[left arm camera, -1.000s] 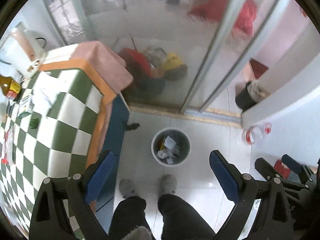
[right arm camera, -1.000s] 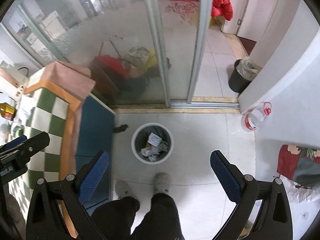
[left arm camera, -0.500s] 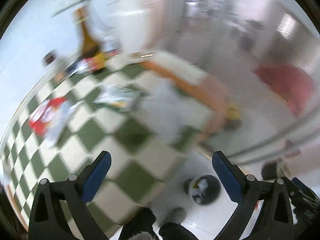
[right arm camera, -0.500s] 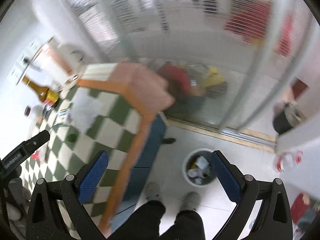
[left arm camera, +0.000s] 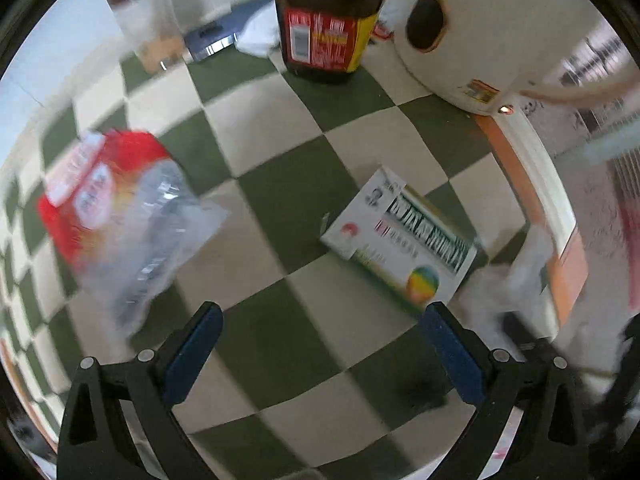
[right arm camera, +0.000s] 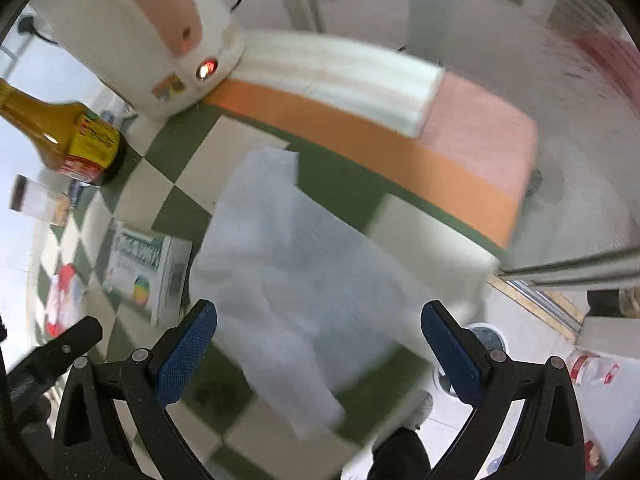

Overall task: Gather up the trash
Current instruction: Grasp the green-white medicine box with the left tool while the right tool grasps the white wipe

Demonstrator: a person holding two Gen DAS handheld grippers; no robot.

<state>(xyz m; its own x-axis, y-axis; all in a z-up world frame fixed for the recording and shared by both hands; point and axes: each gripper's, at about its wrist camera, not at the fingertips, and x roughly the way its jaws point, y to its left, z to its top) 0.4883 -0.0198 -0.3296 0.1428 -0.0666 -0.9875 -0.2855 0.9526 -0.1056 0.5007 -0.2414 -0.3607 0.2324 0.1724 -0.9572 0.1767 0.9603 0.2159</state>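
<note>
Across the green-and-white checked counter (left arm camera: pixel 288 196) with its orange border, the litter lies spread out. Largest is the white electric kettle (right arm camera: pixel 132 36) at the far edge, a small red light lit at its base. Next, a flat sheet of white tissue paper (right arm camera: pixel 288 264) lies near the counter's edge, directly ahead of the right gripper (right arm camera: pixel 318 344), whose blue-padded fingers (right arm camera: pixel 186 354) are spread wide and hold nothing. A crumpled clear plastic wrapper with red print (left arm camera: pixel 120 220) lies left of the left gripper (left arm camera: pixel 320 352), whose fingers (left arm camera: pixel 192 354) are likewise parted and empty. A white cardboard box with green lettering (left arm camera: pixel 400 240) lies flat, just ahead of the left gripper's right finger. A brown glass bottle with a red-and-yellow label (left arm camera: pixel 328 20) stands beside the kettle. Down on the floor, a round white waste bin (right arm camera: pixel 486 336) shows partly behind the right gripper.
</note>
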